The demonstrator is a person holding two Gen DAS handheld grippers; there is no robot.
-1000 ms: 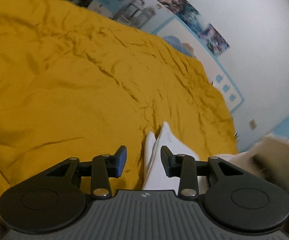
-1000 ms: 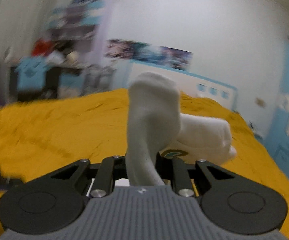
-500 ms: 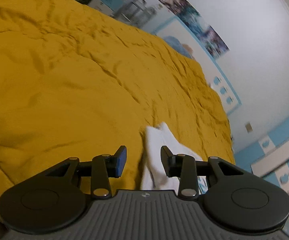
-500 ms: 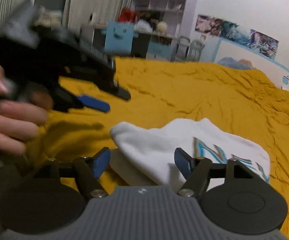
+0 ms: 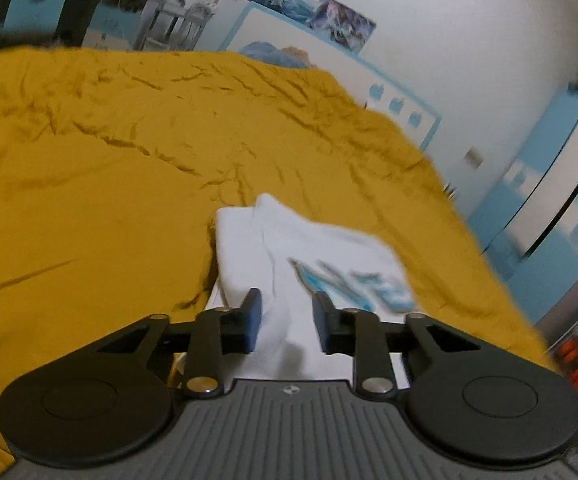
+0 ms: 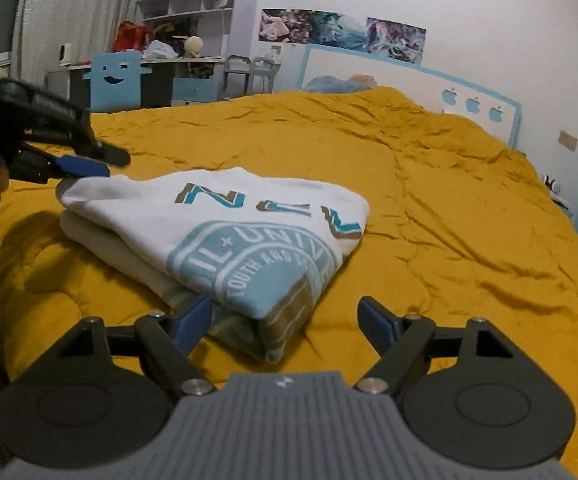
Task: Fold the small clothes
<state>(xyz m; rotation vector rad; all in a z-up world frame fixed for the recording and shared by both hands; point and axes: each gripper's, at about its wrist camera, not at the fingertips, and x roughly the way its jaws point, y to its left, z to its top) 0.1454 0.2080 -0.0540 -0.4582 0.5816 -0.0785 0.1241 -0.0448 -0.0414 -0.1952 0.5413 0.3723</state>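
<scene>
A rumpled mustard-yellow quilted bedspread [image 6: 429, 200] fills both my views. On it, near its front edge, lies the folded white T-shirt with a blue and brown print [image 6: 225, 232]. My right gripper [image 6: 285, 320] is spread wide at the shirt's printed corner, holding nothing. My left gripper [image 5: 287, 322] has its fingers apart above the shirt's white end.

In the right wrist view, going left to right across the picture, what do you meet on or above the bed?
Left gripper → folded white shirt → bare yellow bedspread → headboard with apple shapes at the far right.
</scene>
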